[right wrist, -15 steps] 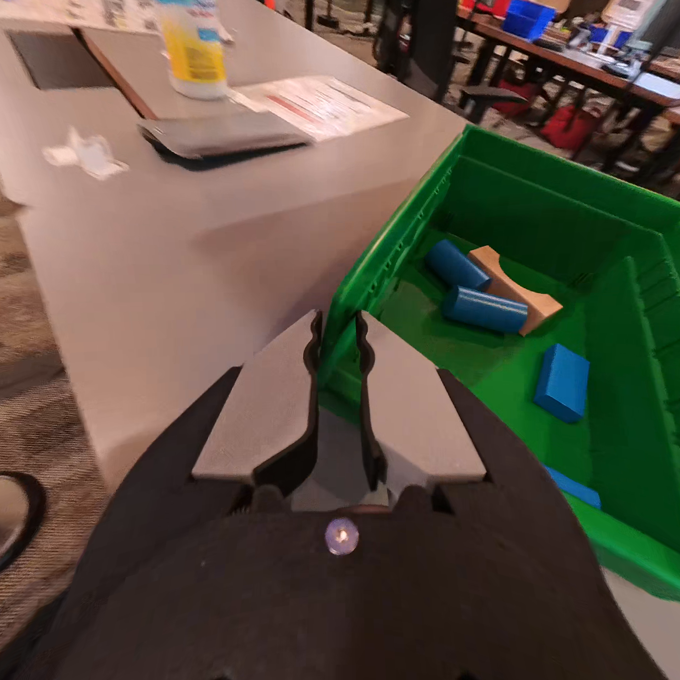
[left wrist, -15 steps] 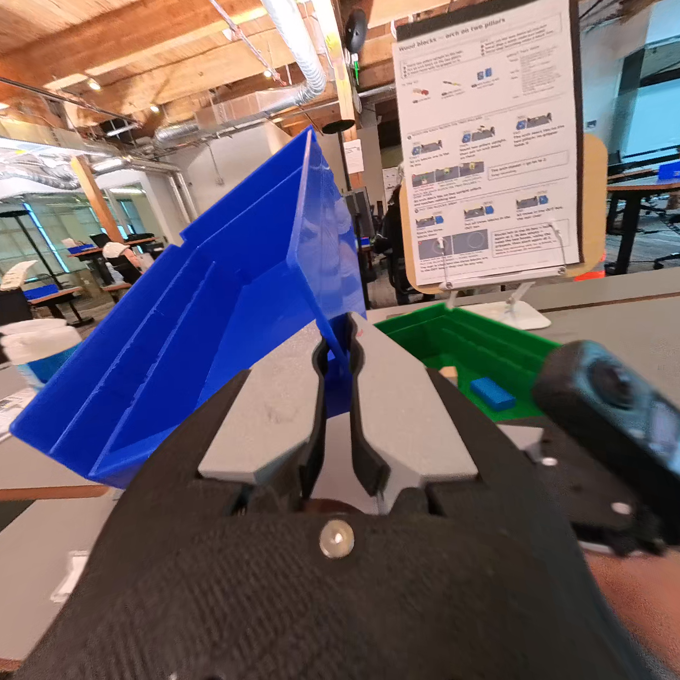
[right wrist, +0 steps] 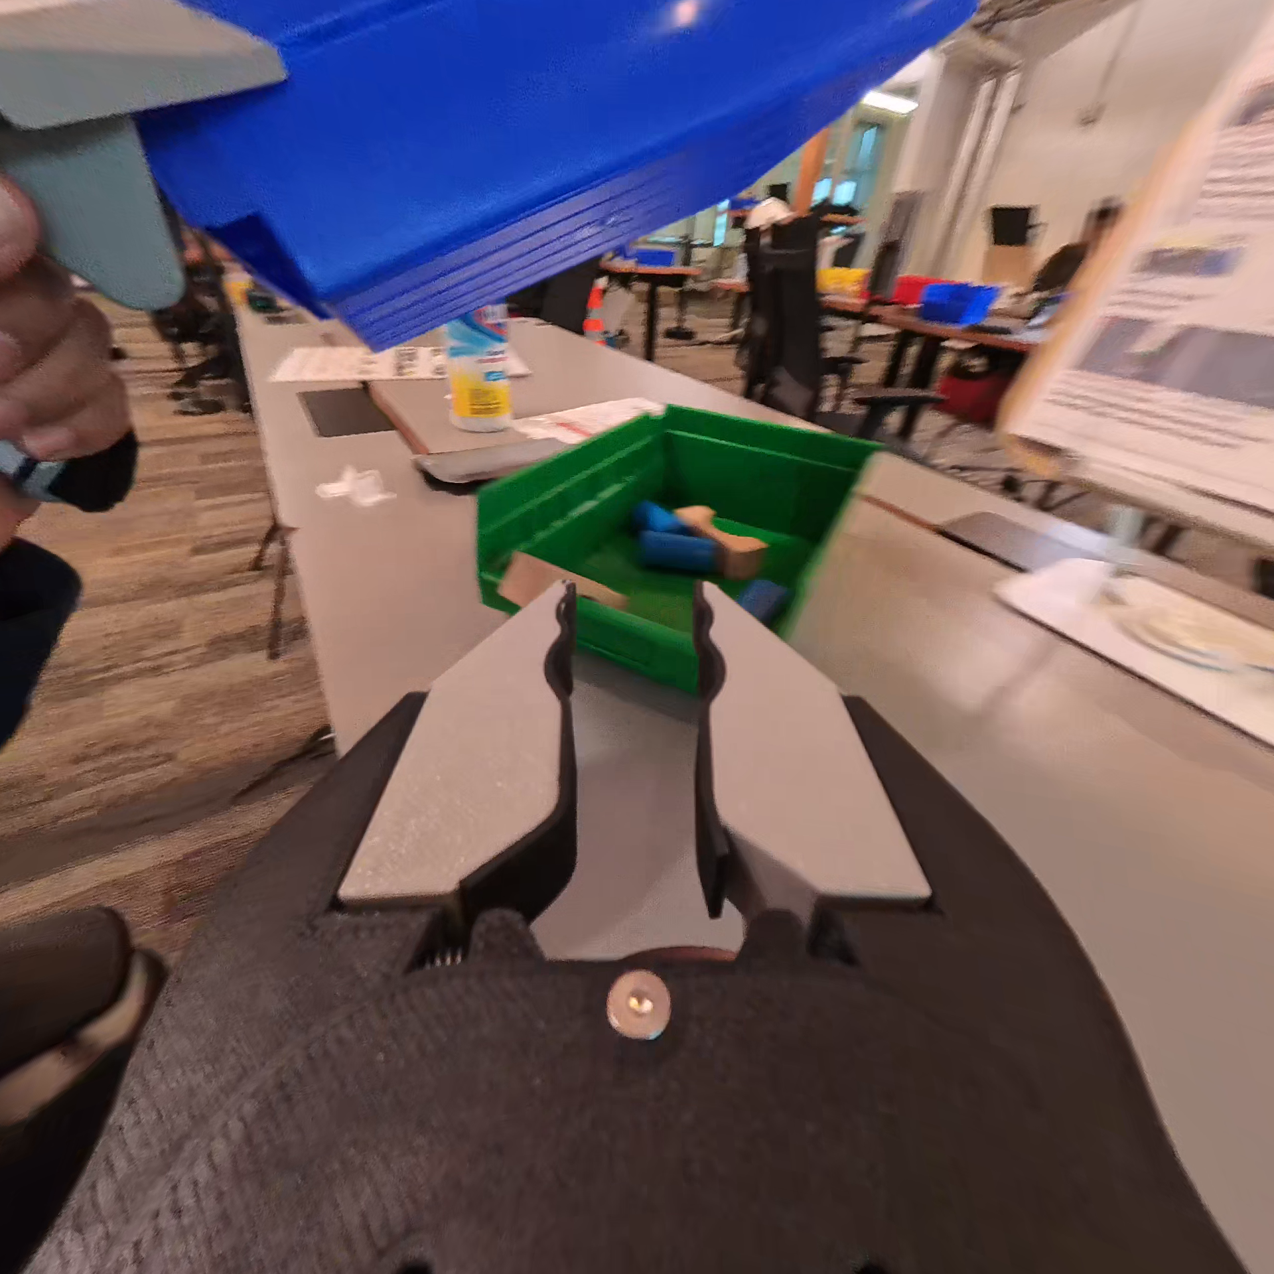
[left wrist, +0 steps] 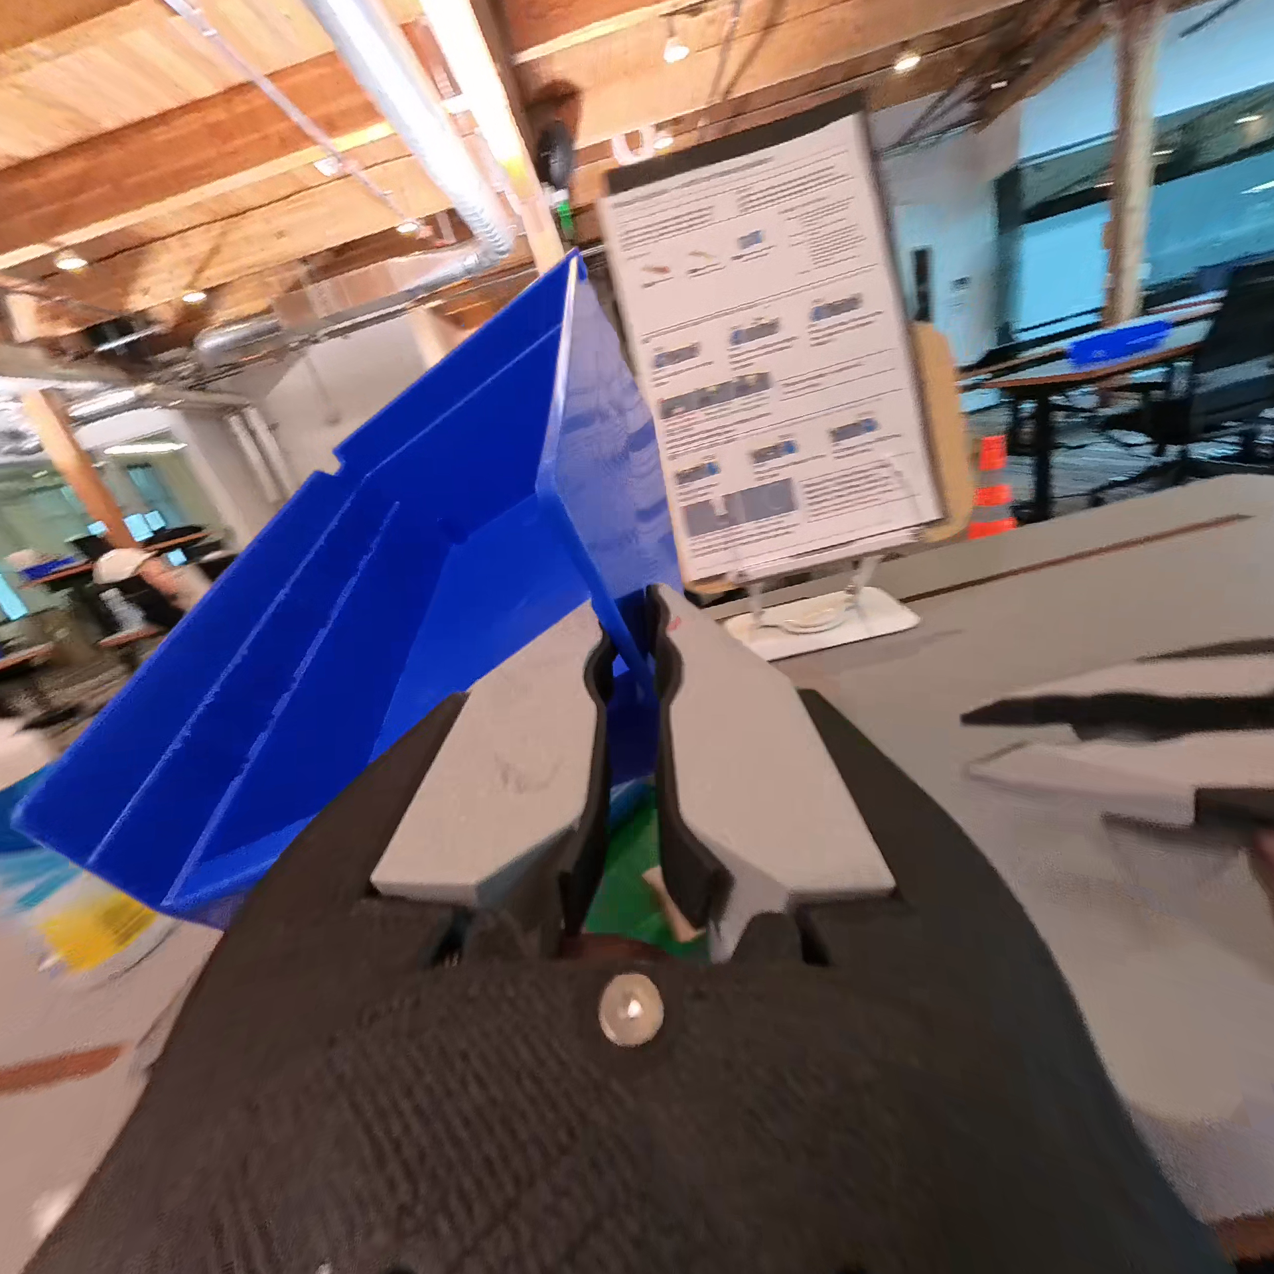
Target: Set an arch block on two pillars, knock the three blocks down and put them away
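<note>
My left gripper point(left wrist: 631, 620) is shut on the side wall of an empty blue bin point(left wrist: 345, 655) and holds it tilted up in the air. The bin's underside fills the top of the right wrist view point(right wrist: 517, 138). My right gripper point(right wrist: 633, 593) is open and empty, a short way back from the green bin point(right wrist: 758, 431) on the grey table. In the green bin lie two blue cylinders point(right wrist: 679, 549), a wooden arch block point(right wrist: 731, 548) and a flat blue block point(right wrist: 765, 596). A strip of the green bin point(left wrist: 620, 868) shows between my left fingers.
An instruction sheet on a stand point(right wrist: 1172, 310) stands at the table's far right. A wipes canister point(right wrist: 479, 372), a dark flat case point(right wrist: 476, 462) and a crumpled white scrap point(right wrist: 355, 482) lie beyond the green bin. The table's edge runs along the left, with floor beyond. Across from one pair of fingers to the other is roughly 20 cm.
My right gripper has let go of the green bin's rim, opened and drawn back. My left gripper has carried the blue bin over above the green bin.
</note>
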Demonstrator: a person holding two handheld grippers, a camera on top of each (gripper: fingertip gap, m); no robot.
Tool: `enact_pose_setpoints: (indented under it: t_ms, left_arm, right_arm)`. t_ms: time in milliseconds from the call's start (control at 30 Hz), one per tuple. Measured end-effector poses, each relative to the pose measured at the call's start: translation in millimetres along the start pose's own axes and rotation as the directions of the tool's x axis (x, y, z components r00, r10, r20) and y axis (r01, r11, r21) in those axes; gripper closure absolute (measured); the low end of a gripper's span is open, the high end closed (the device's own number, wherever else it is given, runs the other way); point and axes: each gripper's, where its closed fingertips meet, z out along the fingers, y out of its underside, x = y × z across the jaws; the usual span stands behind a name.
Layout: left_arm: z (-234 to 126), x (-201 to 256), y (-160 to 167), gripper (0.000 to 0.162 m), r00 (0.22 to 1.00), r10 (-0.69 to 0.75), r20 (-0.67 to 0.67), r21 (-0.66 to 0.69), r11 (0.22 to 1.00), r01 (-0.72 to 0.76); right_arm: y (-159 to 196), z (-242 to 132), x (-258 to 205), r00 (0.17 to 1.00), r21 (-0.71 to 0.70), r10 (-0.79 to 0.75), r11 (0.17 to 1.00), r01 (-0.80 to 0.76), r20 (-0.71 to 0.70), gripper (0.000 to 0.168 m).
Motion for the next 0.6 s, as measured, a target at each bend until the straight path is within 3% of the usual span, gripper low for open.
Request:
enact_pose_setpoints:
  t_ms: [33, 167, 300, 467, 600]
  left_arm:
    - [2.7, 22.0, -3.4, 0.159, 0.999, 0.013, -0.053, 0.007, 1.0, -0.013]
    - [13.5, 119.7, -3.2, 0.159, 0.963, 0.08, -0.257, 0.011, 0.997, -0.08]
    - [26.1, 220.8, 24.6, 0.158, 0.891, 0.121, -0.438, -0.02, 0.989, -0.145]
    - [47.5, 326.7, 74.5, 0.158, 0.795, 0.061, -0.603, -0.143, 0.973, -0.182]
    - [55.5, 414.1, 114.8, 0.159, 0.694, 0.011, -0.72, -0.24, 0.934, -0.265]
  right_arm:
    - [0.1, -24.7, 19.6, 0.999, 0.011, -0.011, 1.0, 0.011, -0.052, 0.138]
    - [7.2, -124.2, 88.4, 0.97, -0.004, -0.03, 1.0, 0.03, -0.241, 0.136]
    - [25.9, -205.2, 131.7, 0.937, -0.009, 0.047, 0.999, -0.053, -0.345, 0.133]
    - [65.8, -254.4, 148.1, 0.912, -0.071, 0.09, 0.989, -0.129, -0.4, 0.13]
    - [72.2, -263.5, 144.8, 0.902, -0.014, 0.16, 0.983, -0.181, -0.4, 0.131]
